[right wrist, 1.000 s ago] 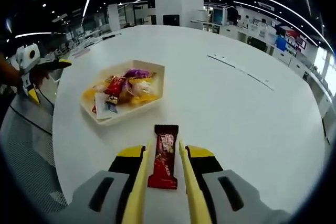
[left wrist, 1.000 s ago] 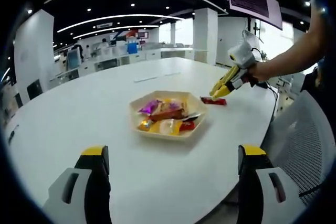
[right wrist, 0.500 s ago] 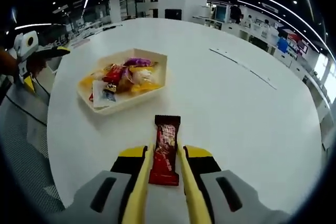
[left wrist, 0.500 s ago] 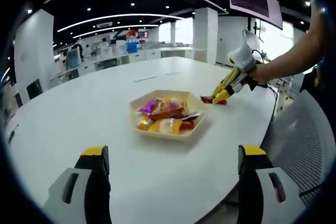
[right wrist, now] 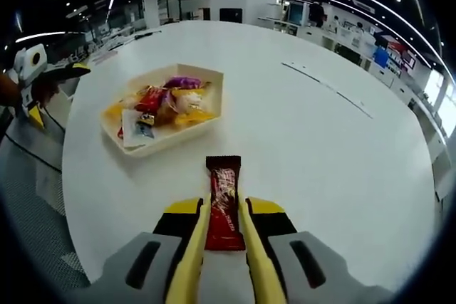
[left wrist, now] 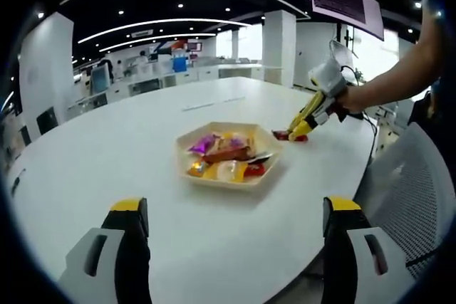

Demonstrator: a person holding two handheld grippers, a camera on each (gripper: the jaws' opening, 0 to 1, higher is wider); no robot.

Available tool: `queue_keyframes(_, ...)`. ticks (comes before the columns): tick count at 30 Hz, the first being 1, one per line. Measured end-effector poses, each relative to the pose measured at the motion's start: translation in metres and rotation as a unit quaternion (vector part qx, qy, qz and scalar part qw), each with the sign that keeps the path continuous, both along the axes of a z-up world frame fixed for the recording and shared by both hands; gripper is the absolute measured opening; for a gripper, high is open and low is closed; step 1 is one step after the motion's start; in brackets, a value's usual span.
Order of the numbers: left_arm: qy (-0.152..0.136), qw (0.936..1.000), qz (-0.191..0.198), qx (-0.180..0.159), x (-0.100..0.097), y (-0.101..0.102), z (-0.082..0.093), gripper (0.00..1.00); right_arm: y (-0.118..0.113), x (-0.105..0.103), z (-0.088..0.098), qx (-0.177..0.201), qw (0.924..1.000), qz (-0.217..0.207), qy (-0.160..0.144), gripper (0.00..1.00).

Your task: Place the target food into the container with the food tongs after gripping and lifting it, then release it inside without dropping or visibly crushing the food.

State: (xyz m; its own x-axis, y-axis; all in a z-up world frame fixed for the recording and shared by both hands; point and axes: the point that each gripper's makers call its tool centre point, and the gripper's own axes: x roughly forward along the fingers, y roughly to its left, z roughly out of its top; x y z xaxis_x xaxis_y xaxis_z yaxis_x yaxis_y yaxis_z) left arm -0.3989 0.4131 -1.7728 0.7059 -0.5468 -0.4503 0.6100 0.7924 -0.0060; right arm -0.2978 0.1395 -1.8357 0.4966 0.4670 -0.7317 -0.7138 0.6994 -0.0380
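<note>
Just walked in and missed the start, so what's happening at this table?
A person holds a claw in each hand at a white table. The right claw has its jaws close on either side of a red snack bar lying on the table, beside a shallow tray of wrapped snacks. The bar isn't in the tray yet. The left claw hangs open, well short of the tray, holding nothing.
</note>
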Motion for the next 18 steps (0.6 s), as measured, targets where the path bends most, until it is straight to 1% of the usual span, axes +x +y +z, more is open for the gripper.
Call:
queue_keyframes(13,0.0,1.0,-0.001,0.001,0.0,0.0,0.0,0.99,-0.003,0.005,0.013,0.005,1.0,0.002,0.001,0.23)
queue_keyframes(18,-0.001,1.0,0.001,0.0,0.0,0.001,0.001,0.98,-0.004,0.006,0.015,-0.002,1.0,0.009,0.003,0.23)
